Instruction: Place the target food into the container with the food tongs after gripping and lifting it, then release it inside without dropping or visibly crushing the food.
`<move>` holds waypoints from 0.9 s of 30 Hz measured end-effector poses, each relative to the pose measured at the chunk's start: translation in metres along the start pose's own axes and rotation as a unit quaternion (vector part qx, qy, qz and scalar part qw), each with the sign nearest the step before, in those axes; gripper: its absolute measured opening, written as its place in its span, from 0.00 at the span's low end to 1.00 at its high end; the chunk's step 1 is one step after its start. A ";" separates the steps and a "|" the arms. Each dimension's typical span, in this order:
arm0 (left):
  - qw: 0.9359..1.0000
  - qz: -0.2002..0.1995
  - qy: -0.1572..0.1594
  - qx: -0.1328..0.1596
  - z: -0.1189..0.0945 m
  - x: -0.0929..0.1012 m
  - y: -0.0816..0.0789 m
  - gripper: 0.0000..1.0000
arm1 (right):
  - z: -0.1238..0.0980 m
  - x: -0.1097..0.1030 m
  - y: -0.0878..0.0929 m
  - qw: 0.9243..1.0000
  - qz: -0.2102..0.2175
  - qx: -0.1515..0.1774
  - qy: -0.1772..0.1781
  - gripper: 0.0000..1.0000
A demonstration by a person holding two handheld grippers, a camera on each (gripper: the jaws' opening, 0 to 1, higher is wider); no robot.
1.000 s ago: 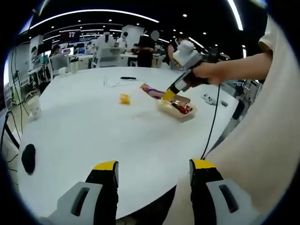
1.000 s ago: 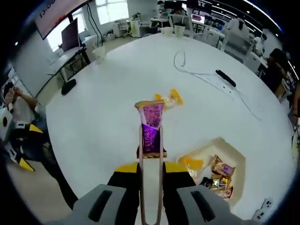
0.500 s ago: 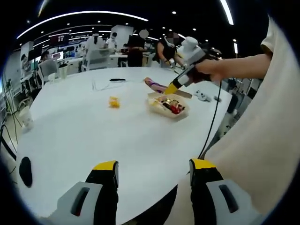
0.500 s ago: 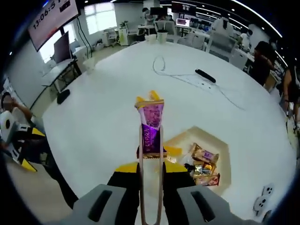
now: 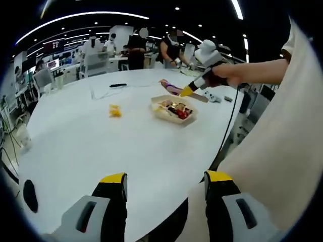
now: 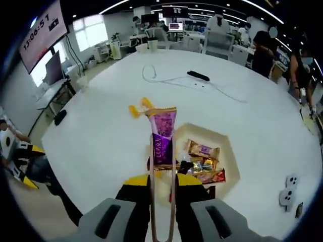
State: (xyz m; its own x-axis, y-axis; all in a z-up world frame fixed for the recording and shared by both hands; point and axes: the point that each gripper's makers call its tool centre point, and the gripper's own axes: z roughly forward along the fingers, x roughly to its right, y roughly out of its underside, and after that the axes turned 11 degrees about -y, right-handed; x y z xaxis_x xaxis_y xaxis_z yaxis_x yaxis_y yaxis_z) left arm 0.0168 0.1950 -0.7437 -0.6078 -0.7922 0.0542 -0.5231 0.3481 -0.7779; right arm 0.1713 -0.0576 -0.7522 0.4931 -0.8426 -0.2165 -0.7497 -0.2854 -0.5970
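My right gripper point(image 6: 162, 179) is shut on metal food tongs point(image 6: 151, 201). The tongs pinch a purple snack packet point(image 6: 162, 136) that hangs above the near left part of the beige container point(image 6: 222, 138). Several wrapped snacks point(image 6: 204, 164) lie inside it. A yellow wrapped food point(image 6: 141, 107) lies on the white table beyond. In the left gripper view, a hand holds the right gripper point(image 5: 187, 91) with the purple packet point(image 5: 169, 86) just over the far side of the container point(image 5: 169, 118). The yellow food point(image 5: 115, 111) lies to its left. My left gripper point(image 5: 166, 184) stands open near the table's edge, holding nothing.
A black remote point(image 6: 198, 75) and a thin cable point(image 6: 166, 79) lie at the far side of the table. Small white devices point(image 6: 289, 186) lie right of the container. A black object point(image 5: 29, 194) lies near the left edge. The person's torso point(image 5: 282, 151) stands close on the right.
The right gripper has carried the tongs and purple packet from above bare table to above the container. Both views have shifted. The left gripper stays open.
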 end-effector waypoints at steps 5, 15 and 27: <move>1.000 0.015 0.016 0.000 0.003 0.009 -0.006 0.61 | -0.011 0.008 0.008 1.000 0.017 0.007 0.009 0.16; 0.999 0.022 0.032 -0.006 0.006 0.018 -0.006 0.62 | -0.020 0.008 0.015 0.999 0.038 0.017 0.019 0.16; 0.998 0.037 0.043 -0.005 0.018 0.013 -0.018 0.62 | -0.025 0.023 0.009 0.998 0.050 0.025 0.023 0.17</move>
State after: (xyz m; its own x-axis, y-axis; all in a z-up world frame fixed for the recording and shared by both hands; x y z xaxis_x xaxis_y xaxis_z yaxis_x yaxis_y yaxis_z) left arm 0.0289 0.1695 -0.7400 -0.6945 -0.7177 0.0502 -0.4803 0.4106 -0.7750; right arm 0.1646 -0.0910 -0.7434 0.3944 -0.8866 -0.2417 -0.7705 -0.1756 -0.6128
